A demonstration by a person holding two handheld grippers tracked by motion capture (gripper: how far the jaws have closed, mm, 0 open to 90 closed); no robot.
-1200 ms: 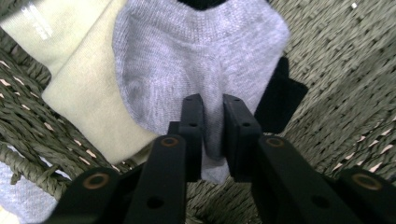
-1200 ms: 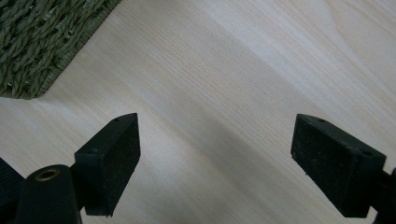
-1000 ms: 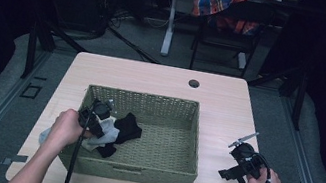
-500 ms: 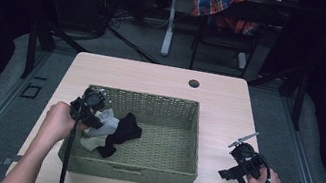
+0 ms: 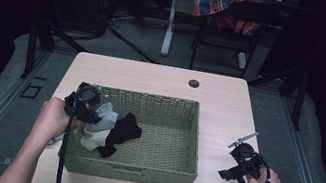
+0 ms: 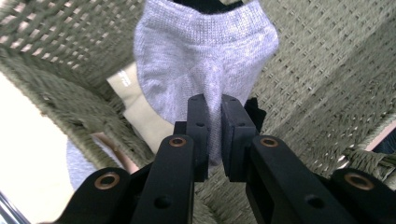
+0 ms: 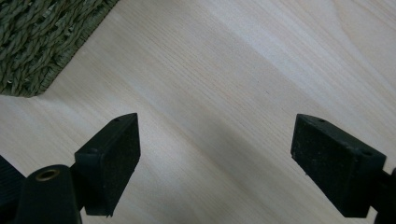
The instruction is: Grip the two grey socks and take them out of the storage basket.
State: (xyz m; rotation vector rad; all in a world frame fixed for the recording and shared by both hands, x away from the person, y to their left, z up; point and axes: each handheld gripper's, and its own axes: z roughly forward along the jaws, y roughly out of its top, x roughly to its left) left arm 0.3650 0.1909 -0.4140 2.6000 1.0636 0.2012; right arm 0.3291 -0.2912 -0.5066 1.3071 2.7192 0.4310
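Note:
My left gripper (image 5: 91, 113) (image 6: 213, 106) is shut on a light grey sock (image 6: 205, 56) (image 5: 105, 116) and holds it above the left end of a woven green basket (image 5: 168, 105). A cream sock (image 5: 91, 138) (image 6: 135, 109) and a black sock (image 5: 122, 131) hang together with it over the basket's left side. My right gripper (image 5: 226, 176) (image 7: 215, 163) rests low over the bare wooden table (image 5: 221, 96) to the right of the basket, its jaws wide open with nothing between them.
The basket's corner (image 7: 42, 42) lies at the upper left of the right gripper view. A round cable hole (image 5: 194, 83) sits near the table's far edge. A chair with a plaid cloth (image 5: 227, 4) stands beyond the table.
My left gripper has risen and drawn back toward the basket's left rim, lifting the grey sock with the other socks trailing. The right gripper has stayed in place.

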